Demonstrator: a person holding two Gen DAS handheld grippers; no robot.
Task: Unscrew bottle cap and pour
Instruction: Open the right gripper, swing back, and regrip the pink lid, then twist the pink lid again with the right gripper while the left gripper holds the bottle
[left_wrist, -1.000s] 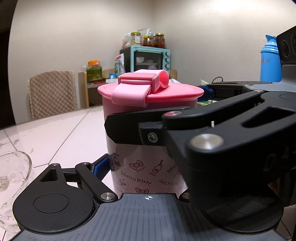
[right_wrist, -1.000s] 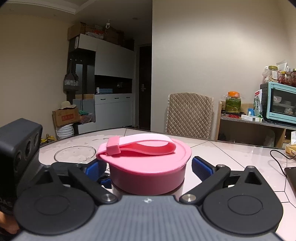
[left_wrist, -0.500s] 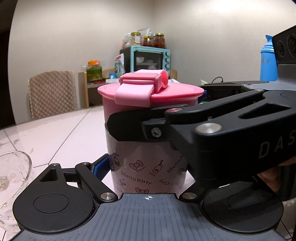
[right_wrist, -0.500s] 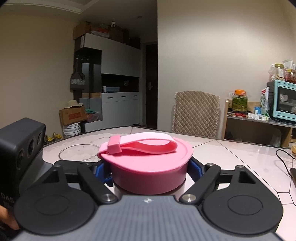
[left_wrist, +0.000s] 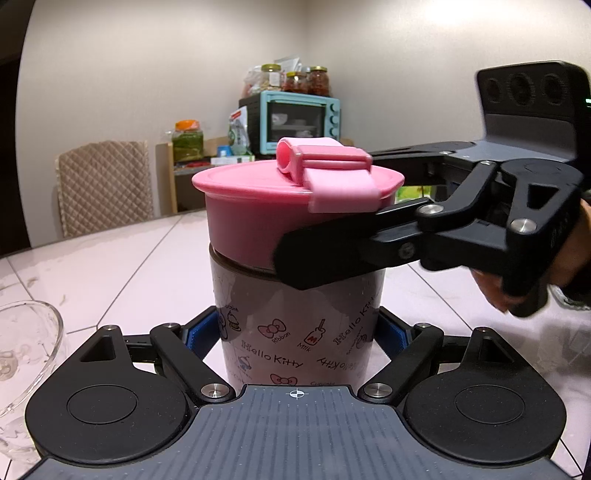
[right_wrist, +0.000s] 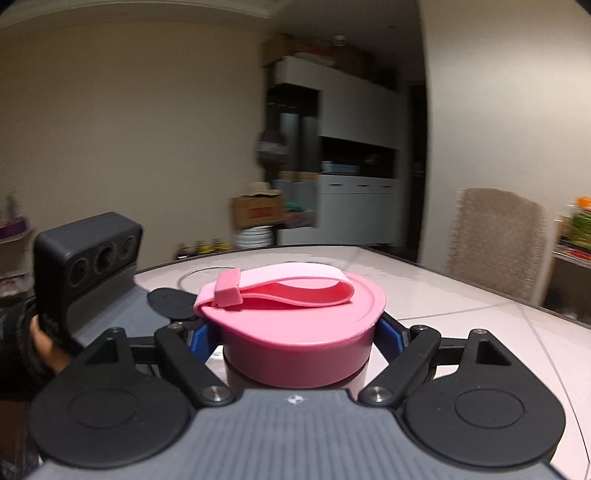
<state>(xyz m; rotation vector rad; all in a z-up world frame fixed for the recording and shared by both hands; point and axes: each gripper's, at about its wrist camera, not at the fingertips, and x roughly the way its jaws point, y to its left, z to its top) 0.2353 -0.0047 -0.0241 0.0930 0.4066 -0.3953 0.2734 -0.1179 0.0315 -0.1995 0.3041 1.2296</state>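
Observation:
A pink Hello Kitty bottle (left_wrist: 295, 328) stands upright on the table. My left gripper (left_wrist: 297, 332) is shut on its lower body, blue pads on both sides. Its pink cap (left_wrist: 266, 210) with a strap loop (left_wrist: 332, 173) sits slightly tilted, a dark gap showing under its left edge. My right gripper (right_wrist: 295, 332) is shut on the cap (right_wrist: 295, 339). In the left wrist view its black fingers (left_wrist: 354, 251) reach in from the right. The strap (right_wrist: 280, 288) lies across the cap top.
A clear glass bowl (left_wrist: 26, 354) stands at the left of the bottle, and shows behind the cap in the right wrist view (right_wrist: 199, 273). A padded chair (left_wrist: 103, 184) and a shelf with a teal oven (left_wrist: 295, 122) stand beyond the table.
My right gripper closed on the cap and swung round with it. The strap clasp has turned from front left to front right, and the cap now sits tilted with a gap below.

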